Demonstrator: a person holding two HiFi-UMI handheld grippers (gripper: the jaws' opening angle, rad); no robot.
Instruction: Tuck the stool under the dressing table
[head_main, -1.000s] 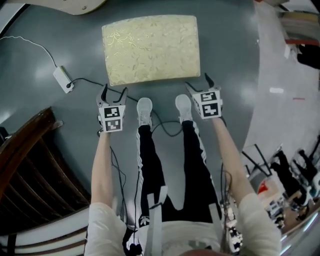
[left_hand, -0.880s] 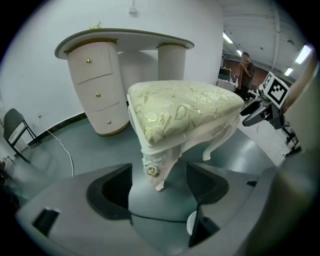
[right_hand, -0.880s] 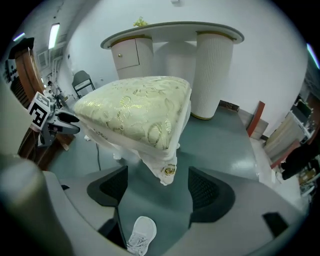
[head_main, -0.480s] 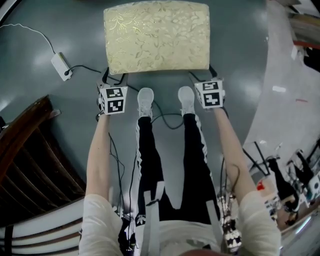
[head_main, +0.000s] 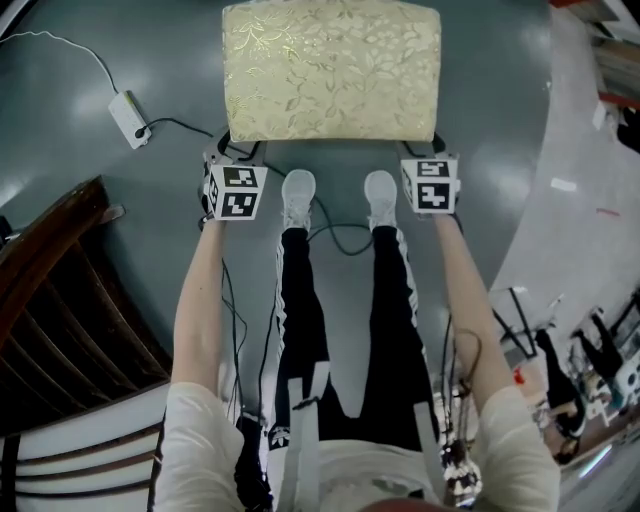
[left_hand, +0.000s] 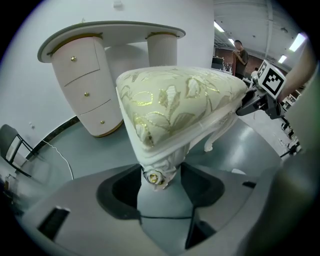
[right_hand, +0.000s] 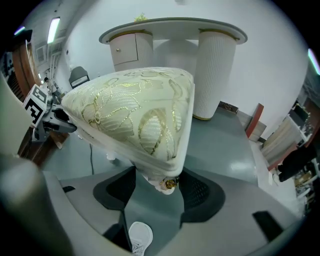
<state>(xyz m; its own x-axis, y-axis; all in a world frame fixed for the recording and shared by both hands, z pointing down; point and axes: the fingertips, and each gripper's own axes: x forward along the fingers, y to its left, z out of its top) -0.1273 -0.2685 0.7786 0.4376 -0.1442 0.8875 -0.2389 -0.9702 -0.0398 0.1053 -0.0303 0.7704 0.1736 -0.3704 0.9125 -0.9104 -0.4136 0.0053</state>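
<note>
The stool (head_main: 330, 70) wears cream cloth with glinting gold leaf thread, over a smooth, glossy grey floor (head_main: 120, 210); dark wooden slats (head_main: 60, 310) at eight o'clock.

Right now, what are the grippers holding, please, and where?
The stool: the left gripper and right gripper have just closed their fingers on its near corners.

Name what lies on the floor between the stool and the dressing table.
Only bare grey floor shows between the stool and the dressing table in both gripper views, though the stool itself hides part of that stretch.

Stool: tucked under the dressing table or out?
Out. The stool stands on open floor short of the dressing table, grey floor visible between them in both gripper views.
</note>
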